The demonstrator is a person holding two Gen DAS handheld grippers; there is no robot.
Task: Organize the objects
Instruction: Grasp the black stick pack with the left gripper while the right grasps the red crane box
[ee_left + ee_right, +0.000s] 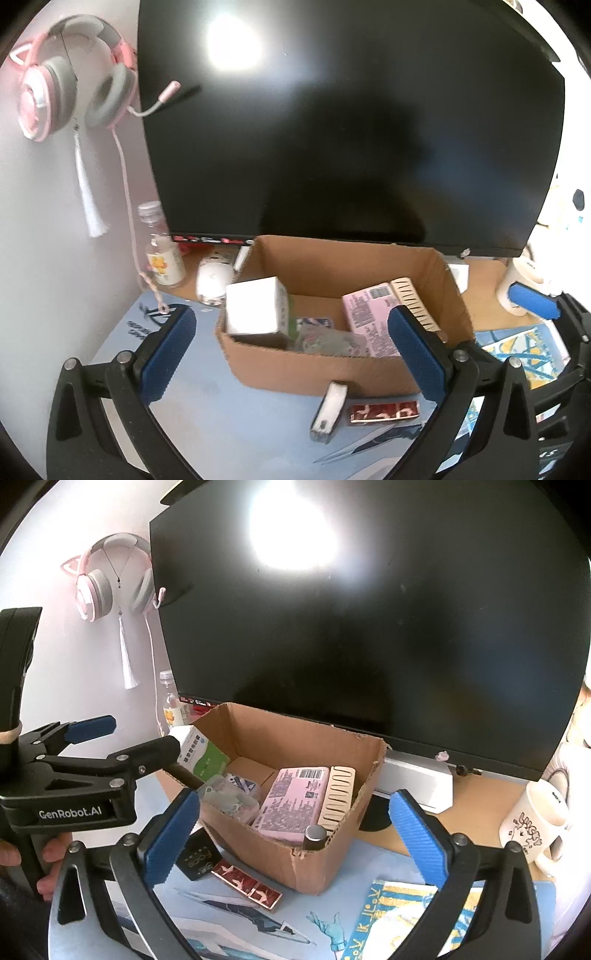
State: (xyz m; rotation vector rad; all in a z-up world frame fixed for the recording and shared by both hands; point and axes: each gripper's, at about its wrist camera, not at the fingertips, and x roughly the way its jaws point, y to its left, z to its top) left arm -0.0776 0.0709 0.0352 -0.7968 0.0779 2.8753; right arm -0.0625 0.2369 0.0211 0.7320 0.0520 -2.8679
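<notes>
Currently corrugated cardboard box (325, 365) on desk (484, 306), between spread jaws of left gripper (291, 354); right gripper (295, 834) jaws spread, box ahead

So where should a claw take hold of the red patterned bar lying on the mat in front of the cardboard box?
Grip the red patterned bar across its narrow width near the middle, coming from above. It lies flat on the desk mat, long and thin, with both long edges exposed. The open right claw looks nearest; the cardboard box crowds its far side.
</notes>
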